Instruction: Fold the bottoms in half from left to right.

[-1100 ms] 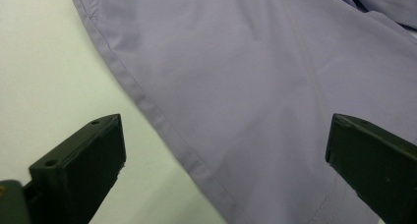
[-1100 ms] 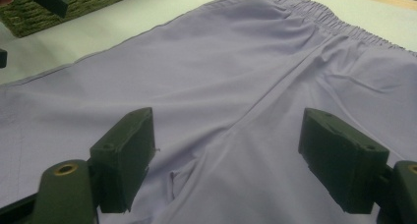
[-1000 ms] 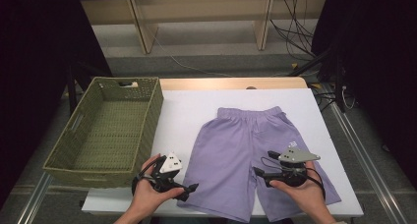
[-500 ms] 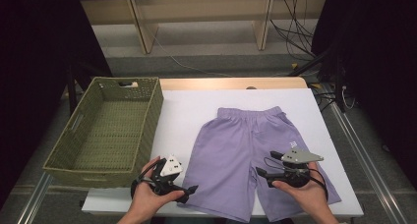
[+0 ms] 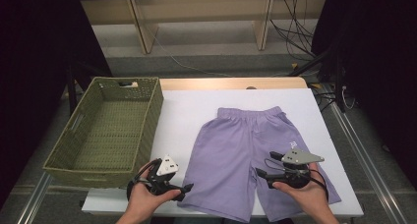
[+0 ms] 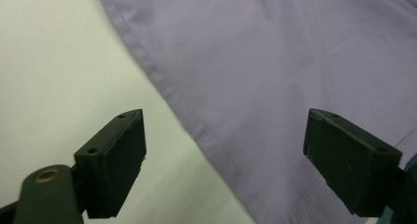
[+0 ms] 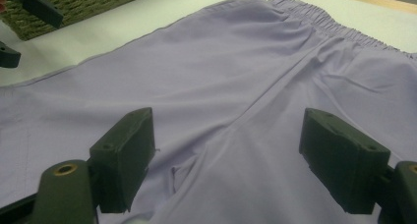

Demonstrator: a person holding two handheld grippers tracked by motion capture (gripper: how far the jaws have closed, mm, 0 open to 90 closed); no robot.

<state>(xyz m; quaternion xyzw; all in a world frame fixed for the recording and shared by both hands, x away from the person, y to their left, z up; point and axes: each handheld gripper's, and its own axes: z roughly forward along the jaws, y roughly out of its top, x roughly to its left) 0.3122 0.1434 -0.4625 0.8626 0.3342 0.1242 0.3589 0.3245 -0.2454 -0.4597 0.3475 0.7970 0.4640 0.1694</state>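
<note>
From the high view, one pair of lilac shorts lies flat on the white desk, waistband away from the person, and one woven green basket sits just beside it at the desk's left edge. Two hands come in from below: the left gripper is at the outer hem of the left leg, the right gripper over the crotch seam. Nothing lies between either one and the cloth.

In the left gripper view, its two fingers stand wide, having just been closing a little, with the hemmed side edge of the shorts running between them and no pad pressing on it.

In the right gripper view, its two fingers stand wide over the seam of the shorts, gripping nothing; the basket is at the far left
</note>
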